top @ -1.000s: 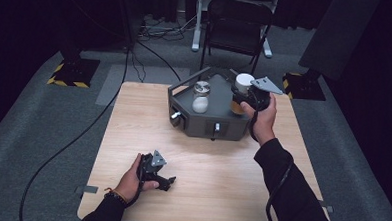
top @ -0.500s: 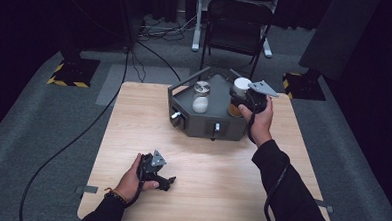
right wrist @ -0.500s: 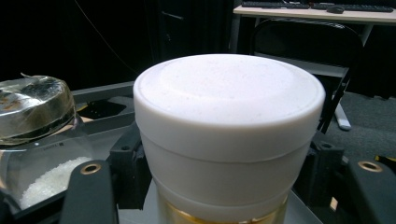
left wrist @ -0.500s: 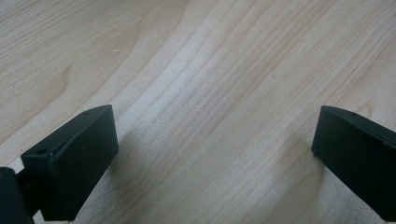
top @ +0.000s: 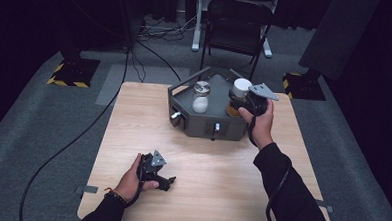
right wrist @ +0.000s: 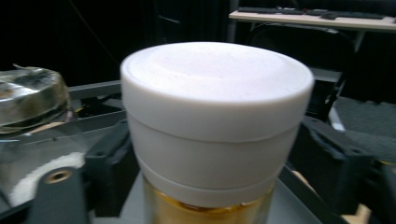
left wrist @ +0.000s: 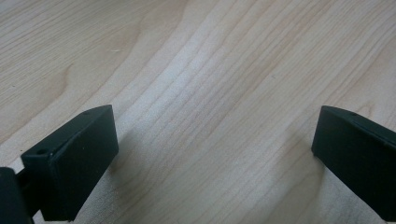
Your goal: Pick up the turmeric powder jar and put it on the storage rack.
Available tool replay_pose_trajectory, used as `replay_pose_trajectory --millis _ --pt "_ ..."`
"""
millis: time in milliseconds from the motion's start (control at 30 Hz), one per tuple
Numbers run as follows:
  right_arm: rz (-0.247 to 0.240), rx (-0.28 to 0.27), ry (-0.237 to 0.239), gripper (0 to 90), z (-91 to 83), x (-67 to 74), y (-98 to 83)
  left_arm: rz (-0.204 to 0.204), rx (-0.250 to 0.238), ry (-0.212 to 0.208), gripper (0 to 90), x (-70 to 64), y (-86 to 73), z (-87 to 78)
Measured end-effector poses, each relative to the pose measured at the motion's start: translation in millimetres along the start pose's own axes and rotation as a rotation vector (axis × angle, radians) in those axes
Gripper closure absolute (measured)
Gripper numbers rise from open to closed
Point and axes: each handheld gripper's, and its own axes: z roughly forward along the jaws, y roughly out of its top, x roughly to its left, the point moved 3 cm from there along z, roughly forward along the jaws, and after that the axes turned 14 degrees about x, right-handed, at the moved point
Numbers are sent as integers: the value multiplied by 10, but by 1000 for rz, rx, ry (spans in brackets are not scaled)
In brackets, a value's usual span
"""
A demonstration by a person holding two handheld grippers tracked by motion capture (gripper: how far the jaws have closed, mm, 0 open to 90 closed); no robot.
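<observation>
A jar with a white lid [right wrist: 215, 93] and amber contents stands in the grey three-cornered tray [top: 203, 126] at the table's far side. My right gripper [top: 237, 99] reaches in from the right. Its jaws have just been opening and now stand on either side of the jar without pressing on it. Beside it in the tray is a glass jar of white powder [top: 200, 98], which the right gripper view shows at the left as the glass jar [right wrist: 28, 98]. My left gripper [top: 167, 181] rests on the wood near the front edge, open, with only bare tabletop between its jaws [left wrist: 215, 140].
The wooden table [top: 133, 118] has the tray at its far middle. A folding chair [top: 235, 22] stands behind the table, with cables on the floor [top: 83, 130] at the left and weighted stand bases at both far corners.
The right hand and the white-lidded jar have sunk slightly toward the tray. The left hand has kept still.
</observation>
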Motion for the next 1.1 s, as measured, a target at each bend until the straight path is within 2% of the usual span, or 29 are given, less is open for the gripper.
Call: replay_pose_trajectory --millis 67,167,467,567,767,1100 --pt "-7 2 -5 97 -5 -2 -11 0 0 0 0 0 0 0" --pt "-38 6 -1 77 -18 -12 -22 0 0 0 0 0 0 0" --pt "-122 -7 -3 57 -109 20 -101 0 0 0 0 0 0 0" --pt "-135 -9 2 54 -147 20 -139 0 0 0 0 0 0 0" --pt "-213 -15 -16 44 -235 73 -261 0 0 0 0 0 0 0" --pt "-258 -30 -3 44 -354 92 -439 0 0 0 0 0 0 0"
